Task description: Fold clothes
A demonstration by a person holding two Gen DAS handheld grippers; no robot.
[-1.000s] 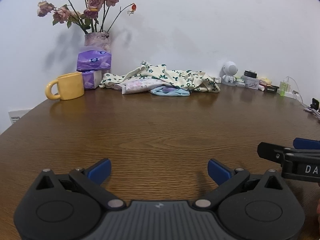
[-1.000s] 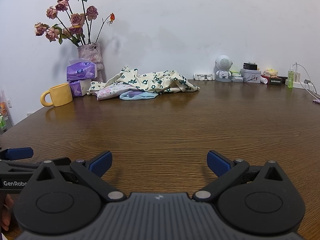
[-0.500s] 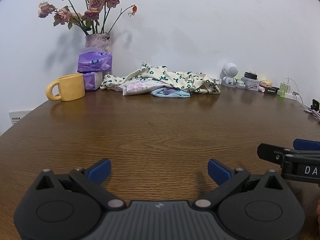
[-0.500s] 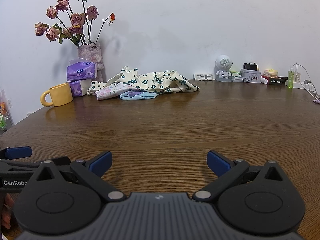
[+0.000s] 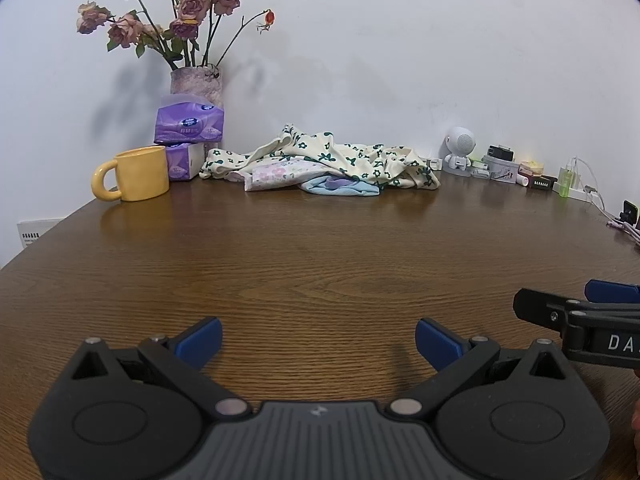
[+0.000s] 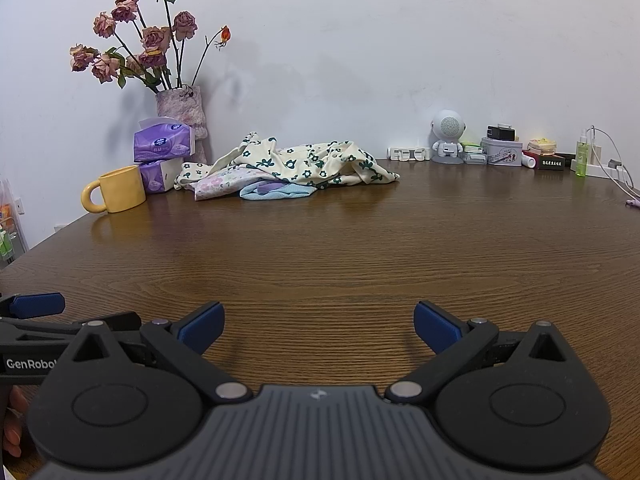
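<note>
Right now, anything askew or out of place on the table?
Only the clothes: a crumpled, unfolded heap at the far edge of the table, floral piece draped over a blue one. The yellow mug stands upright; nothing spilled.

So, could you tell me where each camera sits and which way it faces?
Left wrist: on the left gripper, facing the clothes pile across the table; right gripper at its right edge.
Right wrist: on the right gripper, same heading; left gripper at its left edge.
Shared: pile, yellow mug.
</note>
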